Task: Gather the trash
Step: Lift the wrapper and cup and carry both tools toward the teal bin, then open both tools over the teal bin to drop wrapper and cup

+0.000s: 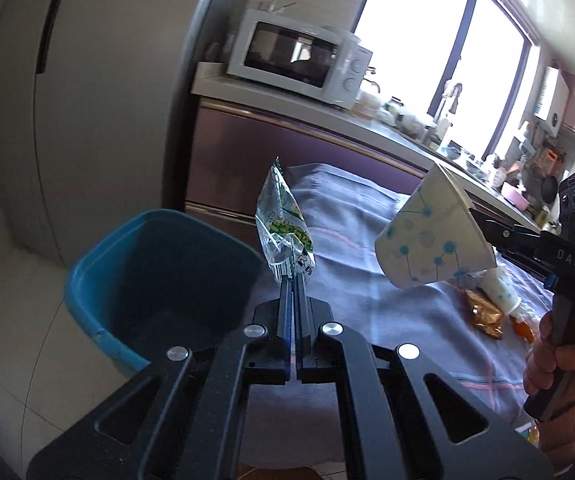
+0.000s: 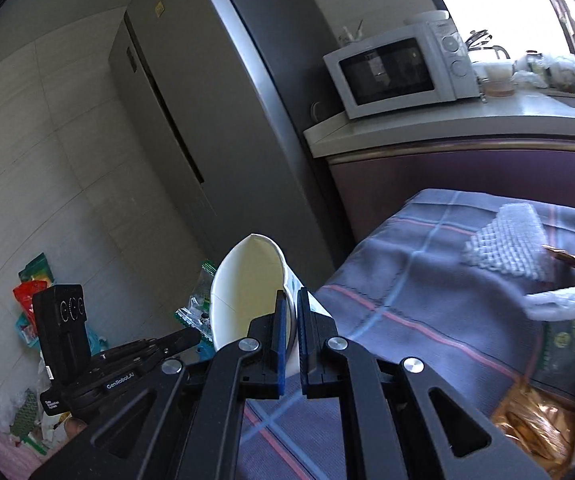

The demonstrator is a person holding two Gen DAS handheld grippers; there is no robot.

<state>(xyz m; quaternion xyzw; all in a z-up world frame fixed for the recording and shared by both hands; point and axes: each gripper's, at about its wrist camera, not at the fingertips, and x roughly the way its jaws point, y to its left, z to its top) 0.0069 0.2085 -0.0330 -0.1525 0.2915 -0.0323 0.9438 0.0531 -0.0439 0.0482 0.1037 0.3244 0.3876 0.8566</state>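
- Crinkled plastic, green-and-clear: a snack wrapper (image 1: 285, 226) is pinched by its lower edge in the left claw (image 1: 292, 276), jaws pressed together on it, held just beside the rim of the blue bin (image 1: 99, 280).
- A flattened paper cup (image 1: 433, 240) with blue dot print is pinched by its wall in the right claw (image 2: 292, 300); it is held above the grey checked cloth (image 1: 351, 216) on the worktop, to the right of the bin.
- Progress is judged as mid-task: two pieces are picked up and carried, neither is dropped in yet.
- The bin's inside is seen only in part; it is dark, and something low at the bottom cannot be made out.
- Left on the cloth: a gold foil wrapper (image 2: 535, 428), a green packet (image 2: 567, 344), a white bubble-wrap piece (image 2: 507, 240), and a small white bottle (image 1: 503, 296) with something orange beside it.
- More packets (image 2: 31, 300) are seen lying on the floor in the right wrist view, so floor pick-up is judged still open.
- Next is judged: both claws over the bin mouth, then release.
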